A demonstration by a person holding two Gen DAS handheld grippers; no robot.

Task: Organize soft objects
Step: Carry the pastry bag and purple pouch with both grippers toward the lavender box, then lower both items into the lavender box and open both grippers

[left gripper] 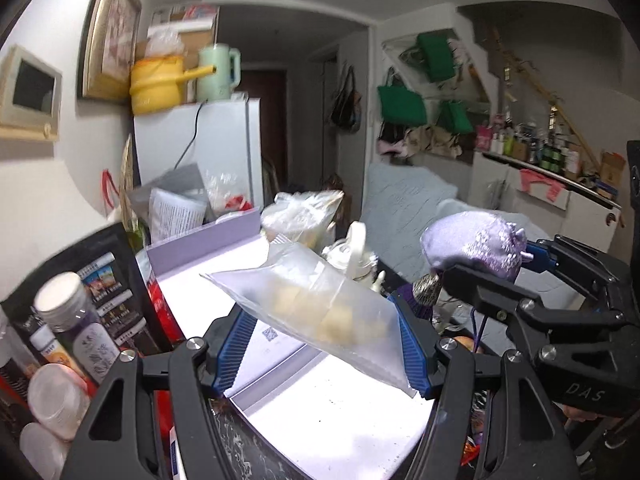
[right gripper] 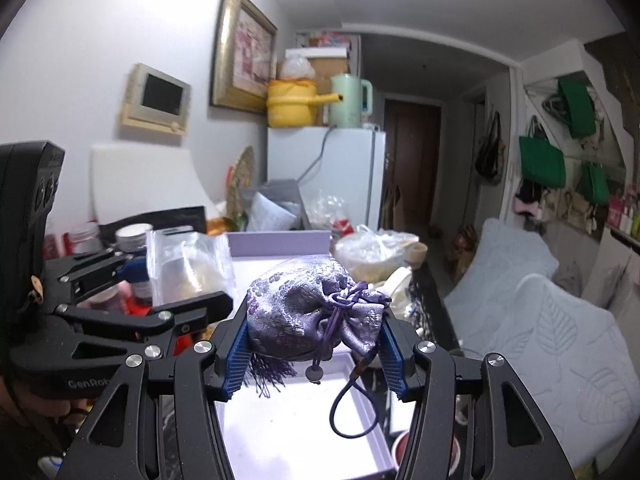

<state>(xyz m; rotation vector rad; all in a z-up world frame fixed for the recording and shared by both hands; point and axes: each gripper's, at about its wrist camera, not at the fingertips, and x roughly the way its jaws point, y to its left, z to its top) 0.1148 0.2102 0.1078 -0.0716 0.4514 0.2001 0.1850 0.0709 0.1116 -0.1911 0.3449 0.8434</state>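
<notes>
My left gripper point(left gripper: 324, 344) is shut on a clear plastic bag point(left gripper: 320, 308) with pale yellow lumps inside, held above an open white and lilac box point(left gripper: 336, 412). My right gripper point(right gripper: 316, 344) is shut on a purple brocade drawstring pouch point(right gripper: 308, 308), held above the same box point(right gripper: 296, 436); its cord loop and tassel hang down. The pouch and right gripper show at the right of the left wrist view point(left gripper: 476, 244). The bag and left gripper show at the left of the right wrist view point(right gripper: 188, 264).
The box's lilac lid wall point(left gripper: 204, 240) stands at its far side. Jars and bottles point(left gripper: 72, 320) crowd the left. A plastic bag of food point(right gripper: 372, 252) and a white bottle point(left gripper: 354, 256) sit behind the box. A sofa with a pale cover point(right gripper: 540, 320) lies right.
</notes>
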